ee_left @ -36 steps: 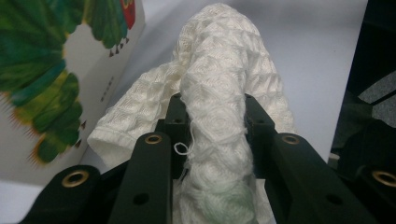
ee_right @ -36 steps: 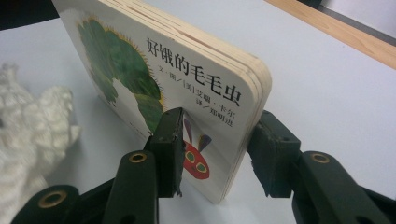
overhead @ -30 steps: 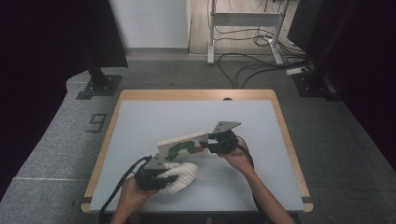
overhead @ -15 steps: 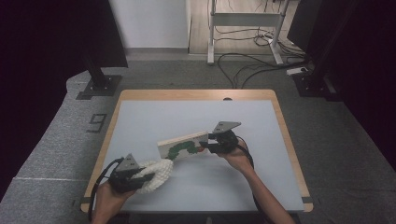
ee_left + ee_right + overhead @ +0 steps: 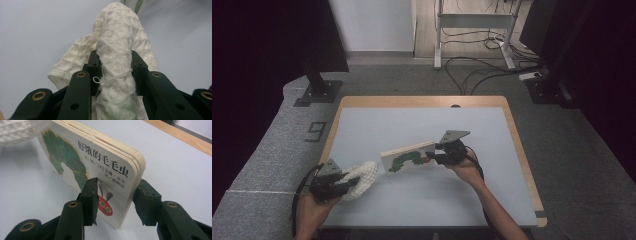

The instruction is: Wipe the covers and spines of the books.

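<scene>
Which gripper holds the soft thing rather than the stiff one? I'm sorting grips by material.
The left gripper, near the table's front left corner: it clamps a white waffle cloth. The right gripper clamps a board book.

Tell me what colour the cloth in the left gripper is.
White, with a waffle weave; the cloth shows best in the left gripper view.

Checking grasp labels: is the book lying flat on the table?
No: in the right gripper view the book stands on its edge, clamped near its end between the right tongs.
</scene>
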Demonstrator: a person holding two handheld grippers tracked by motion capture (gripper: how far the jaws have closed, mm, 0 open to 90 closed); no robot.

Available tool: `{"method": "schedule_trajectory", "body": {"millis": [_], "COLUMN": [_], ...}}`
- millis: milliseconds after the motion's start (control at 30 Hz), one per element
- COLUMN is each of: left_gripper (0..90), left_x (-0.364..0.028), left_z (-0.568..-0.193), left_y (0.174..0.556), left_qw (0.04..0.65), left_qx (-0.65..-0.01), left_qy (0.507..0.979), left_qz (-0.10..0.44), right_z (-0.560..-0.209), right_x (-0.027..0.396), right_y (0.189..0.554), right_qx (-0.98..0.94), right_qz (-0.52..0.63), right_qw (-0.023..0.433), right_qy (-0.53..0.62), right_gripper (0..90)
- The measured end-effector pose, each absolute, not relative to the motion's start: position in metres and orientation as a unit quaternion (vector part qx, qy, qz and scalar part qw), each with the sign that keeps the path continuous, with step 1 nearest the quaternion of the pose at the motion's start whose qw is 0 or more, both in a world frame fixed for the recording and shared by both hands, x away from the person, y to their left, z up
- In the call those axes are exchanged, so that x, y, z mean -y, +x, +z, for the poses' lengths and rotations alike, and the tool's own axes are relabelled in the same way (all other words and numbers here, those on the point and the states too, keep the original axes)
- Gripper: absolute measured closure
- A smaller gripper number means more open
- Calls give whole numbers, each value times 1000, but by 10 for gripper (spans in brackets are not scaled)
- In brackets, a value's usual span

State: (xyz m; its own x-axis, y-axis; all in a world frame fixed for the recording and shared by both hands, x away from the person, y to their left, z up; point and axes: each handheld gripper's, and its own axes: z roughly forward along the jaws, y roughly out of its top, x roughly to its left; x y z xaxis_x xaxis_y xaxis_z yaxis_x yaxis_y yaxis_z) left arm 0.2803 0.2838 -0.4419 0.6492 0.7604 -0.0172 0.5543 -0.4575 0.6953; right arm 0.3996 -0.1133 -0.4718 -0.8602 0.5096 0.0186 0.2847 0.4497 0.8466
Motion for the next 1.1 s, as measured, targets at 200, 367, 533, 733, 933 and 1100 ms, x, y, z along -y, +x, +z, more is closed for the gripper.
{"method": "schedule_trajectory", "body": {"millis": [200, 367, 533, 733, 933, 1100], "left_gripper": [683, 683, 683, 683, 684, 691], "left_x": [-272, -259, -247, -236, -234, -234], "left_z": [-450, -467, -479, -492, -499, -495], "left_y": [300, 315, 324, 333, 335, 334], "left_qw": [334, 317, 302, 320, 332, 344], "left_qx": [-394, -397, -391, -390, -393, -391], "left_qy": [845, 851, 860, 858, 853, 849], "left_qz": [142, 134, 126, 99, 89, 87], "right_z": [-472, -472, -472, -472, -472, -472], "right_x": [113, 113, 113, 113, 113, 113], "right_y": [400, 399, 399, 399, 399, 398], "right_qx": [-843, -843, -843, -843, -842, -841], "right_qz": [468, 468, 468, 469, 469, 470], "right_qw": [119, 121, 121, 121, 121, 121], "right_qy": [236, 236, 235, 236, 237, 240], "right_gripper": [551, 548, 548, 550, 552, 551]}}
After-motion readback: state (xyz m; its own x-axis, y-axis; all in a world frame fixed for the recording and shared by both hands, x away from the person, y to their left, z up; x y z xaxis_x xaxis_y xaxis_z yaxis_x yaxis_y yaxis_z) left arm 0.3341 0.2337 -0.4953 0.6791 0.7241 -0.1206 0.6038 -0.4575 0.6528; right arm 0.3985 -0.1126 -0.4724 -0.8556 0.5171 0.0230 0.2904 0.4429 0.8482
